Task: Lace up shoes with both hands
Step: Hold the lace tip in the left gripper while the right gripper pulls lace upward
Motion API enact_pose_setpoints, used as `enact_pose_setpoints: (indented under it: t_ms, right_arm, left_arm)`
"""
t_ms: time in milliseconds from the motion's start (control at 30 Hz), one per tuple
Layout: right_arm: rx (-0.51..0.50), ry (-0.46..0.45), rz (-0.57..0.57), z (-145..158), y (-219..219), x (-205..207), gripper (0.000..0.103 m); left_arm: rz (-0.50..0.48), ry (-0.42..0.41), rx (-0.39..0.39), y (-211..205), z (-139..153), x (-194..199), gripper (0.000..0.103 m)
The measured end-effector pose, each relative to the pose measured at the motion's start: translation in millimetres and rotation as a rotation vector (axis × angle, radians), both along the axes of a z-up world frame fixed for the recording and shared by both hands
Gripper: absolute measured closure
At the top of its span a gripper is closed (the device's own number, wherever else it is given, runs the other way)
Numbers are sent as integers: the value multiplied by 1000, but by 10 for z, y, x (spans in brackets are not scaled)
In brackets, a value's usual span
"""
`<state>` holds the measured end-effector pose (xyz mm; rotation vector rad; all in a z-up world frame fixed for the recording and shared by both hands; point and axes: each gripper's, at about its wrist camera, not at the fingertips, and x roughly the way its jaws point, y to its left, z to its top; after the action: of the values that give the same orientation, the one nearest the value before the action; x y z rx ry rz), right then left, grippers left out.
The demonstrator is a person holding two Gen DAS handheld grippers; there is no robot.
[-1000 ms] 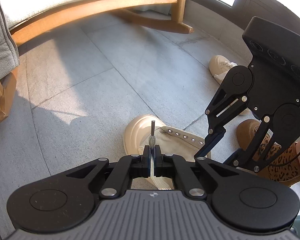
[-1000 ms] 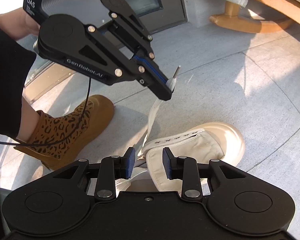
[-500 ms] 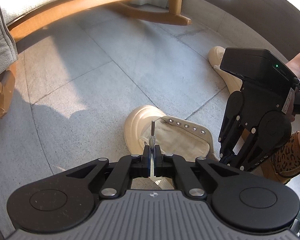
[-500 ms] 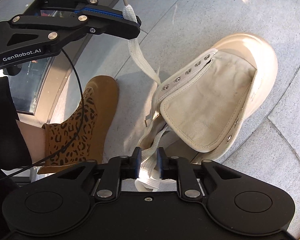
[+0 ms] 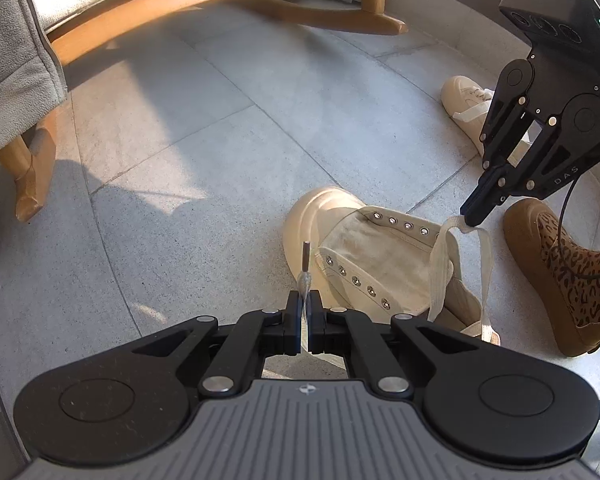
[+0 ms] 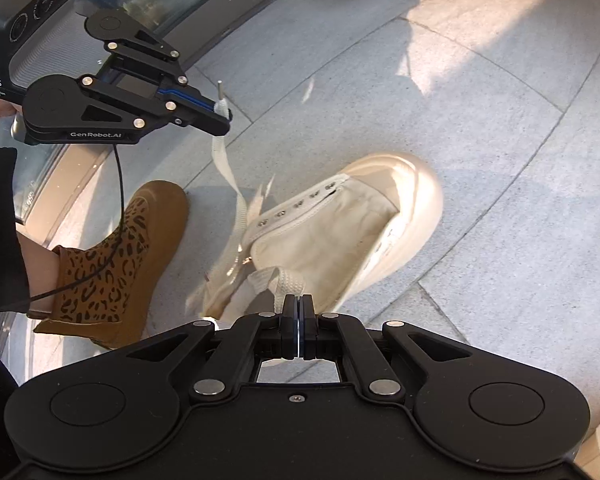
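On the grey stone-tile floor (image 5: pixel 228 128), open room lies left and ahead of the cream canvas high-top shoe (image 5: pixel 364 248); a wooden rocking-chair runner (image 5: pixel 332 20) bounds the far edge, a tan leopard-print boot (image 5: pixel 560 272) (worn, on a foot) crowds the shoe's right. The left gripper (image 5: pixel 305 312) is clamped on the flat cream shoelace (image 5: pixel 440 264) near its metal aglet (image 5: pixel 305 256), which pokes up over the shoe's toe. The right gripper (image 6: pixel 298 320) is pinched shut on a bight of the same lace just above the shoe's collar, eyelet rows empty. Readable on the left gripper body: "GenRobot.AI", "DAS".
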<state>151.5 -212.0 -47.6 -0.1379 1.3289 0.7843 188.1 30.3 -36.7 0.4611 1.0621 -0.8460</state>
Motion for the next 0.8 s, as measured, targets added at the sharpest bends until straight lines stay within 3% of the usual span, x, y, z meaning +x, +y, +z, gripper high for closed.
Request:
enact_pose_setpoints:
  t_ms: [200, 400, 500, 600, 733, 800]
  right_arm:
    - [-190, -71, -53, -98, -332, 96, 103]
    - [-270, -30, -32, -325, -355, 45, 103]
    - [-239, -2, 12, -370, -313, -14, 101]
    - [-209, -42, 27, -281, -242, -31, 99]
    - [-125, -168, 60, -7, -125, -26, 98]
    - [-60, -229, 88, 130, -45, -22, 92]
  left_arm:
    - [7, -5, 24, 21, -33, 29, 102]
    - [-2, 5, -20, -20, 23, 27, 102]
    - [-21, 17, -44, -89, 47, 8, 102]
    - [-39, 16, -52, -162, 72, -23, 102]
    - [-52, 16, -81, -245, 125, -55, 102]
    - [-65, 18, -96, -280, 155, -62, 102]
